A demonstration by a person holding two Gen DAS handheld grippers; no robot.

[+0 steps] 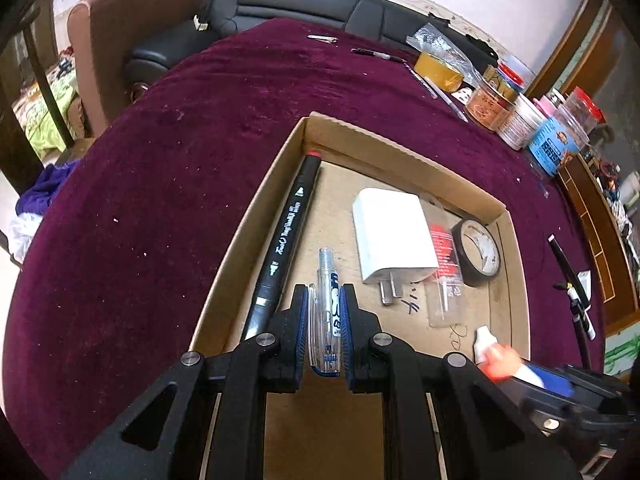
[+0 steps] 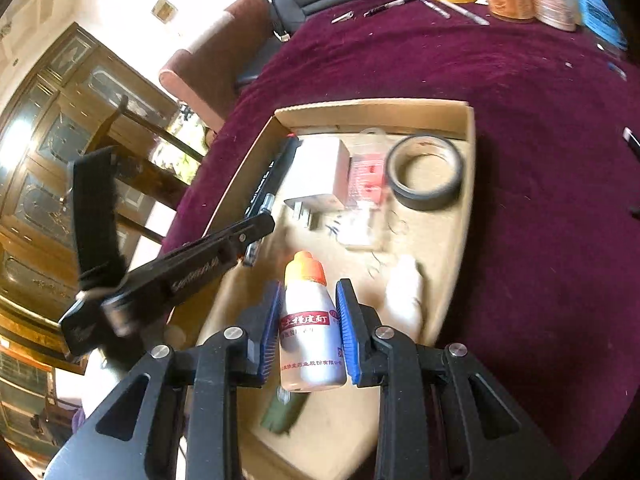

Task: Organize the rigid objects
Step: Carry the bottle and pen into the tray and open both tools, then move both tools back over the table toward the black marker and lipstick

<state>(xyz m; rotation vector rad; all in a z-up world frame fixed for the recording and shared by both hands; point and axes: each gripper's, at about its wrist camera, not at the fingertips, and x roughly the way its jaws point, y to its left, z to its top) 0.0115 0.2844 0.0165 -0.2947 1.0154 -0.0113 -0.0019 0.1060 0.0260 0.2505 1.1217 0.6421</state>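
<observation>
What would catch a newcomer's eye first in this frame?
Probably the shallow cardboard box on the maroon tablecloth, with both grippers over it. The left gripper is closed on a clear pen beside a long black marker lying along the box's left wall. The right gripper grips a small white bottle with an orange cap; a white charger and a black tape roll lie farther in.

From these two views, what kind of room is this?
Probably a home living or dining room: a round table under a maroon velvet cloth, a black leather sofa behind it, and a glass-fronted wooden cabinet at the side.
</observation>
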